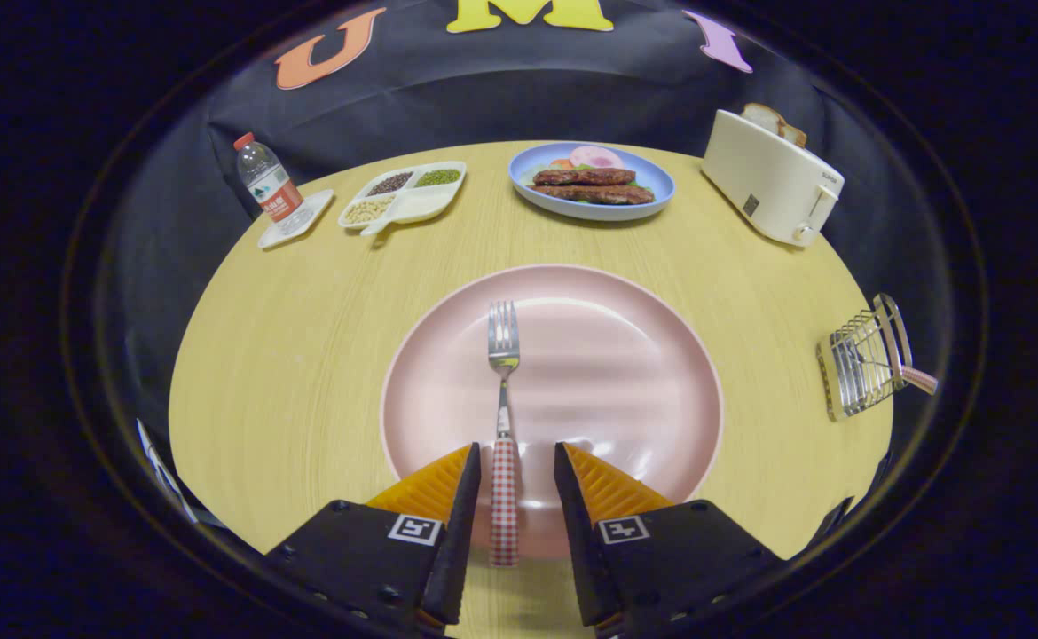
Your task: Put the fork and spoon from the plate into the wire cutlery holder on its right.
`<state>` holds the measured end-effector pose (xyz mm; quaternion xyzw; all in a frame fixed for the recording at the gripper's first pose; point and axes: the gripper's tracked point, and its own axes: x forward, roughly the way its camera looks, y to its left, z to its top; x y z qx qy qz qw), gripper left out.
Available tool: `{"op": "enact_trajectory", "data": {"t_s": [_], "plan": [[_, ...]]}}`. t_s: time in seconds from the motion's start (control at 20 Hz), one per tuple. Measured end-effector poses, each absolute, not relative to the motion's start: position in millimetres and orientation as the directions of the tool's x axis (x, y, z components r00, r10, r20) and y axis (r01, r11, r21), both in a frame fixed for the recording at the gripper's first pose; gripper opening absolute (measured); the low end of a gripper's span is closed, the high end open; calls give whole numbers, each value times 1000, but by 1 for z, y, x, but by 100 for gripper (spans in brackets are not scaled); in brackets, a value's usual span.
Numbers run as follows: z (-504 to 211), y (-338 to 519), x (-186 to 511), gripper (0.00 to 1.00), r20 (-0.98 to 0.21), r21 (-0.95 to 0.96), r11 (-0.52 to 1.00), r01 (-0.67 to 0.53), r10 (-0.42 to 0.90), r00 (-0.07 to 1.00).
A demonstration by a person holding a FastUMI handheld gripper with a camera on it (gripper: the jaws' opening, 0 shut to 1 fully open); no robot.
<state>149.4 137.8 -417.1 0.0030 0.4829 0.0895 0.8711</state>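
A metal fork with a red-checked handle lies on the pink plate, tines pointing away from me. Its handle runs back between my fingers. My gripper is open, one finger on each side of the handle, neither pressing on it. The wire cutlery holder stands to the right of the plate near the table's edge, and a checked handle sticks out of its top.
Beyond the plate sits a blue plate of food. A white toaster with bread stands at the far right. A divided tray of beans and a water bottle on a small dish are at the far left.
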Motion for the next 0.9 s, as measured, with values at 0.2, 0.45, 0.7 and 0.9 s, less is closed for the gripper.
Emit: {"op": "enact_trajectory", "data": {"t_s": [0.2, 0.45, 0.7, 0.9], "plan": [[-422, 142, 152, 23, -851, 63, 986, -152, 133, 509], [-421, 138, 152, 5, -864, 41, 989, -141, 106, 492], [-388, 126, 144, 5, -854, 78, 987, -141, 139, 501], [-344, 100, 150, 5, -831, 60, 987, -149, 132, 540]]}}
